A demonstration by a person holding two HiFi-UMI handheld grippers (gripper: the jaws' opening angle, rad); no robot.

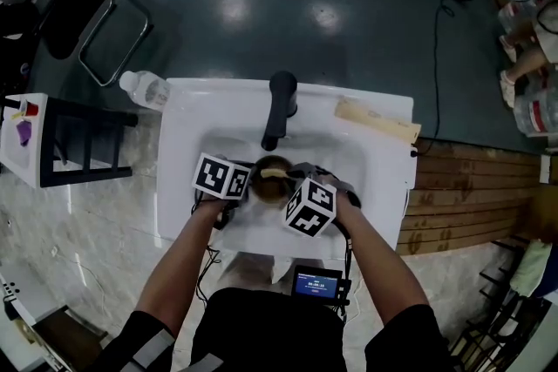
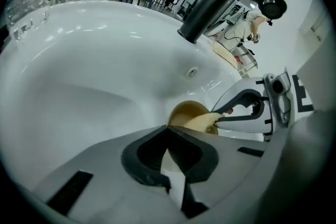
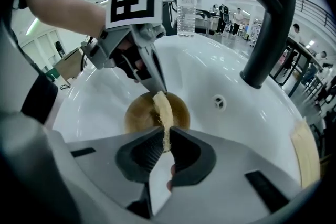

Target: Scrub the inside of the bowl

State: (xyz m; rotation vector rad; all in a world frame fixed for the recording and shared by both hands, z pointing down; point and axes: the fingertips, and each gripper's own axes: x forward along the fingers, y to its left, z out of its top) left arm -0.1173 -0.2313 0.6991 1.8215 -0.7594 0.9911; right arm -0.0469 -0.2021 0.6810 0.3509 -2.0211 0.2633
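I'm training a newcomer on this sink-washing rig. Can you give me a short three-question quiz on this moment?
1. True or false: the bowl stands on the counter outside the sink.
2. What does the right gripper hold? A) a brush B) a pale scrub pad C) nothing
3. Fill in: the left gripper is shut on the bowl's ____.

Key: 1 false, the bowl is in the basin; 2 B; 3 rim.
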